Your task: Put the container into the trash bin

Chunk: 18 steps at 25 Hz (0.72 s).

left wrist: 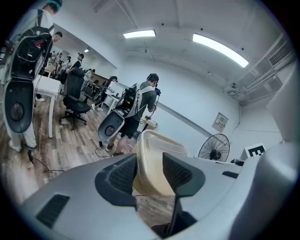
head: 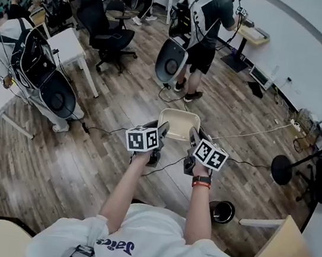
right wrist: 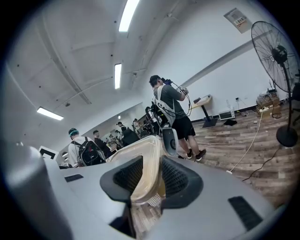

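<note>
Two tools carry the container [head: 178, 123] in mid-air over the floor [head: 89, 168]. The left tool [head: 157, 135] is clamped on its left wall and the right tool [head: 193, 140] on its right wall. The pale tub looks empty. It is lifted but not yet binned: what appears to be the bin [head: 221, 212] stands low at the person's right, its contents unclear.

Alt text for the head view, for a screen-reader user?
Seen from above, a person holds a beige plastic container out in front, the left gripper and right gripper each clamped on one side of its rim. Below is wood floor. A small round black bin stands near the person's right, and other people stand beyond.
</note>
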### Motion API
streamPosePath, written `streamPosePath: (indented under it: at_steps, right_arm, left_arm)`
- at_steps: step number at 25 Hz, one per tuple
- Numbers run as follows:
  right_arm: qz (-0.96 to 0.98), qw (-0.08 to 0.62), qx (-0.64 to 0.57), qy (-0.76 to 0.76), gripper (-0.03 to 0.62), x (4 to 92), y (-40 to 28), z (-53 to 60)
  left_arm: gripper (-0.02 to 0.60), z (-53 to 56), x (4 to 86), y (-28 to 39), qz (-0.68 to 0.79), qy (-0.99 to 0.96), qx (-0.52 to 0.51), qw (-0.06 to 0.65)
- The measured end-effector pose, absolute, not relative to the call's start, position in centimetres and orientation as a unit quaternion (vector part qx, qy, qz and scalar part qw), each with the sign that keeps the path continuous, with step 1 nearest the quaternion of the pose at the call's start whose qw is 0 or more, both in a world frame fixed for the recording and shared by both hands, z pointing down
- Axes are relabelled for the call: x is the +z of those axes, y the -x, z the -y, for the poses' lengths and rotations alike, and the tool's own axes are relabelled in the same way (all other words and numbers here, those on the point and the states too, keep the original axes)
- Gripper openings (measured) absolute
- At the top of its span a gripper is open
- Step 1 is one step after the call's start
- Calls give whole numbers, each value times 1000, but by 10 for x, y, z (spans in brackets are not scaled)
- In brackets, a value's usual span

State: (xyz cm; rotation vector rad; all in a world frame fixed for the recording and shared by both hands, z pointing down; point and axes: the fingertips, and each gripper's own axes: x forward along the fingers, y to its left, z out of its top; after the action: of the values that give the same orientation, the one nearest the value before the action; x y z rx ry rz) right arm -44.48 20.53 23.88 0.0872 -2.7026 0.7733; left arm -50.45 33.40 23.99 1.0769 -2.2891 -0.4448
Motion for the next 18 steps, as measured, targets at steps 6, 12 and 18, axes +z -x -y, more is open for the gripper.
streamPosePath:
  at_steps: [6,12,18]
  right_arm:
    - [944,164,281,-47,138,250,403,-178]
    - [935,161,302,-97,140,265,354,-137]
    - [922,142,331,-141,140,283,295,-83]
  left_arm:
    - [187,-301,255,467,841,-419,-153,305]
    - [189,-256,260,431,823,-452,-123,320]
    - [189,-189,279,380,791,-500,-99,339]
